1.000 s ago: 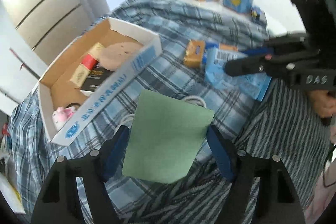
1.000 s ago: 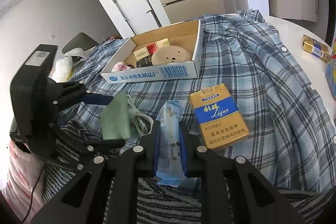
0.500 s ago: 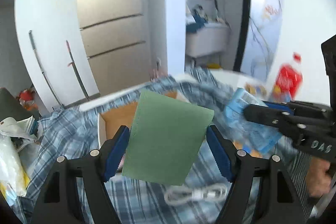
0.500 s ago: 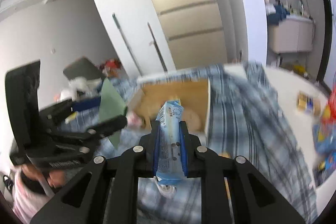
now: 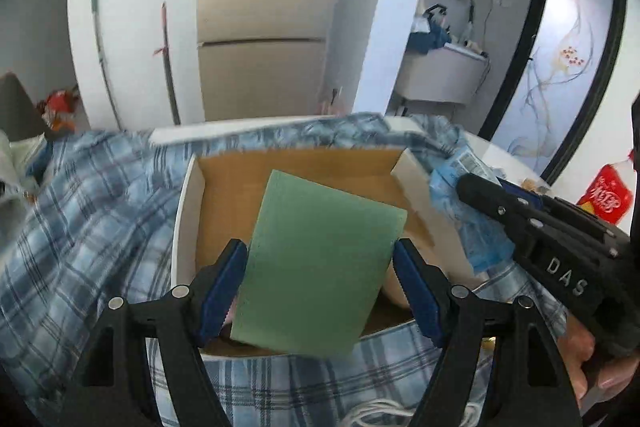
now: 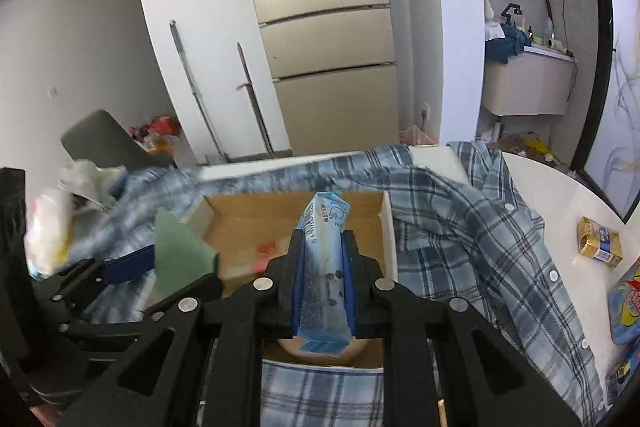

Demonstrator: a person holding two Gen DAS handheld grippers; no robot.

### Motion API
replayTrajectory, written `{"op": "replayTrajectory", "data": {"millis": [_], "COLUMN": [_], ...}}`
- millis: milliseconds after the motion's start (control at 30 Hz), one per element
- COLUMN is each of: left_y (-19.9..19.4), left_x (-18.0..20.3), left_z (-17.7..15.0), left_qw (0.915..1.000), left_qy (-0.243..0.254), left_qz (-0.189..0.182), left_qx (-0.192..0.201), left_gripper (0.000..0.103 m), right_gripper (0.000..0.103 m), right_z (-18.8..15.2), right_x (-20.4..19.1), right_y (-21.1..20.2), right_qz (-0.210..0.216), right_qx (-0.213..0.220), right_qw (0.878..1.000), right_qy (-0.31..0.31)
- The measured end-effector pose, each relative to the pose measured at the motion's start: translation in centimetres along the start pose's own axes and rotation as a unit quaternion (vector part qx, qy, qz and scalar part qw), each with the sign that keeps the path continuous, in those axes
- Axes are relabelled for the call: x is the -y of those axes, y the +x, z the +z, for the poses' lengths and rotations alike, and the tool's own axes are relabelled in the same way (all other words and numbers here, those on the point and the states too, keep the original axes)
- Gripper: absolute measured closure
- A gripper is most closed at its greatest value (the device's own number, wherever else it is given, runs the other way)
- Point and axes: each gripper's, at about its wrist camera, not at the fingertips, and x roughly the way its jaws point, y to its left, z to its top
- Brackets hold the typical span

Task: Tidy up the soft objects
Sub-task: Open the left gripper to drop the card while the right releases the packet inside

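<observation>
My left gripper (image 5: 320, 279) is shut on a flat green sponge sheet (image 5: 316, 263) and holds it above the open cardboard box (image 5: 296, 167). My right gripper (image 6: 322, 287) is shut on a light blue tissue pack (image 6: 324, 267), also raised over the box (image 6: 280, 211). The right gripper (image 5: 560, 239) with its blue pack (image 5: 460, 203) shows at the right in the left wrist view. The left gripper (image 6: 132, 279) with the green sheet (image 6: 176, 251) shows at the left in the right wrist view. A round beige pad (image 6: 320, 349) lies in the box under the pack.
A blue plaid shirt (image 6: 480, 227) covers the white table (image 6: 568, 203) around the box. A gold packet (image 6: 598, 243) and a red-and-blue snack bag (image 5: 606, 197) lie at the right. A white cable (image 5: 376, 413) lies near the front. A fridge (image 6: 328, 39) stands behind.
Both grippers have lifted their objects off the shirt and moved forward, so they now hang over the open box. Both cameras tilted up toward the room.
</observation>
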Motion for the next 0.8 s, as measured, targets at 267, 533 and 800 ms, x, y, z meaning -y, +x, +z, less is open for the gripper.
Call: {"op": "replayTrajectory", "data": {"millis": [267, 533, 800], "left_y": [0.2, -0.6, -0.9], "left_x": [-1.2, -1.3, -0.8], "left_z": [-0.3, 0.3, 0.6], "left_qw": [0.9995, 0.9987, 0.9988], "left_qy": [-0.025, -0.026, -0.013], "left_qz": [0.001, -0.003, -0.001], "left_qx": [0.018, 0.043, 0.046], "left_gripper": [0.026, 0.026, 0.024], "right_gripper": [0.087, 0.087, 0.086], "right_z": [-2.5, -3.2, -3.3], "right_x": [-0.9, -2.2, -2.4], "right_y": [2.3, 2.5, 2.0], "right_qz": [-0.033, -0.024, 0.001], "right_qx": [-0.018, -0.015, 0.001], "right_qw": [0.998, 0.996, 0.996], "right_qy": [-0.056, -0.09, -0.089]}}
